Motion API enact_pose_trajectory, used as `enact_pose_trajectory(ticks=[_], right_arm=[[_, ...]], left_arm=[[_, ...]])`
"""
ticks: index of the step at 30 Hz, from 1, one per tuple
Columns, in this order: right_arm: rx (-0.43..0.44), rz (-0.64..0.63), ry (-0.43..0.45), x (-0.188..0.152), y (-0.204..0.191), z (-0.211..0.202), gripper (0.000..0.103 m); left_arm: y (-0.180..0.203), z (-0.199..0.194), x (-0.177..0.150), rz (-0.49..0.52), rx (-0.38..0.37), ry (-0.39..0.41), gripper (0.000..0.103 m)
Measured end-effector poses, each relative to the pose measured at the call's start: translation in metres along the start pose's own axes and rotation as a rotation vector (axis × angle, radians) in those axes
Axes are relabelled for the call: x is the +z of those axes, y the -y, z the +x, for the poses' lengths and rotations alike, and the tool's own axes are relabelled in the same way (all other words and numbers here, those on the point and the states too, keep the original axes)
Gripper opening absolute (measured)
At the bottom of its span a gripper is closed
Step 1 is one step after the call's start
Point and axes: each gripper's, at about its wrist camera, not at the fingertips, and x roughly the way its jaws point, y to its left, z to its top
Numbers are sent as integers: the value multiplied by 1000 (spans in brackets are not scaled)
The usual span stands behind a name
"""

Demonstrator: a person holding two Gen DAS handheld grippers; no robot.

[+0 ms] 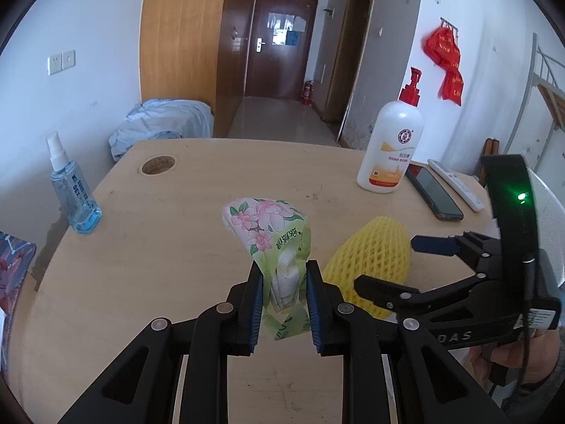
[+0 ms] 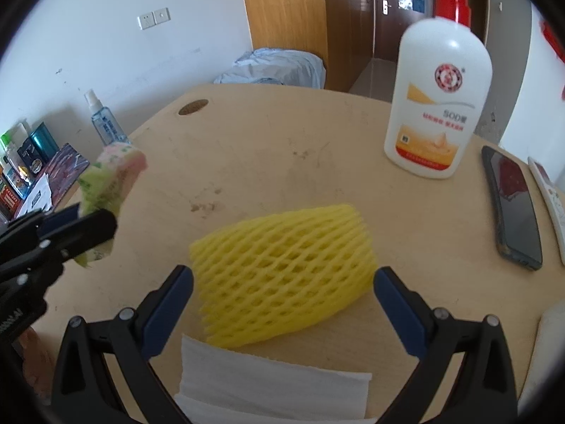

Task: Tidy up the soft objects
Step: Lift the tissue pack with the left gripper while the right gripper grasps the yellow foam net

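Note:
My left gripper (image 1: 284, 275) is shut on a green floral tissue pack (image 1: 268, 233), held above the wooden table (image 1: 212, 176); the pack (image 2: 109, 176) also shows at the left of the right wrist view. A yellow foam net sleeve (image 2: 282, 272) lies on the table, and my right gripper (image 2: 282, 282) stands open around its near end, pads apart from it. In the left wrist view the sleeve (image 1: 370, 258) lies right of the pack, with the right gripper (image 1: 399, 265) open over it. A folded white tissue (image 2: 272, 381) lies under the right gripper.
A white pump bottle (image 2: 438, 99) stands at the back right, beside a dark phone (image 2: 512, 208) and a white remote (image 1: 455, 183). A blue spray bottle (image 1: 74, 190) stands at the left edge. A cable hole (image 1: 159, 166) is in the table. Boxes (image 2: 21, 173) sit beyond the left edge.

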Motion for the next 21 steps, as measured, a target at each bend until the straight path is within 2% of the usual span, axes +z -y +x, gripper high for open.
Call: enact_pose_trajectory(ticks=[2, 6, 8, 10, 11, 12, 13, 14, 15, 21], right_arm=[[-5, 3, -11, -1, 2, 3, 100], [-14, -3, -33, -3, 2, 7, 83], [-51, -31, -40, -4, 0, 8, 78], [-81, -55, -44, -6, -3, 8, 66], [-88, -62, -48, -7, -3, 7, 44], [-96, -71, -44, -8, -4, 6, 36], [-107, -69, -36, -8, -3, 4, 32], [-119, -67, -41, -9, -1, 4, 19], [-122, -71, -37, -9, 0, 3, 16], [-83, -28, -19, -11, 5, -10, 16]], left_arm=[[-1, 0, 0, -3, 3, 2, 24], [-1, 0, 0, -2, 0, 2, 24], [-1, 0, 0, -3, 1, 5, 24], [-1, -1, 0, -5, 2, 9, 24], [-1, -1, 0, -5, 4, 11, 24], [-1, -1, 0, -5, 7, 13, 24], [-1, -2, 0, -3, 9, 14, 24], [-1, -2, 0, -3, 10, 15, 24], [-1, -2, 0, -3, 9, 16, 24], [1, -5, -1, 6, 1, 26, 24]])
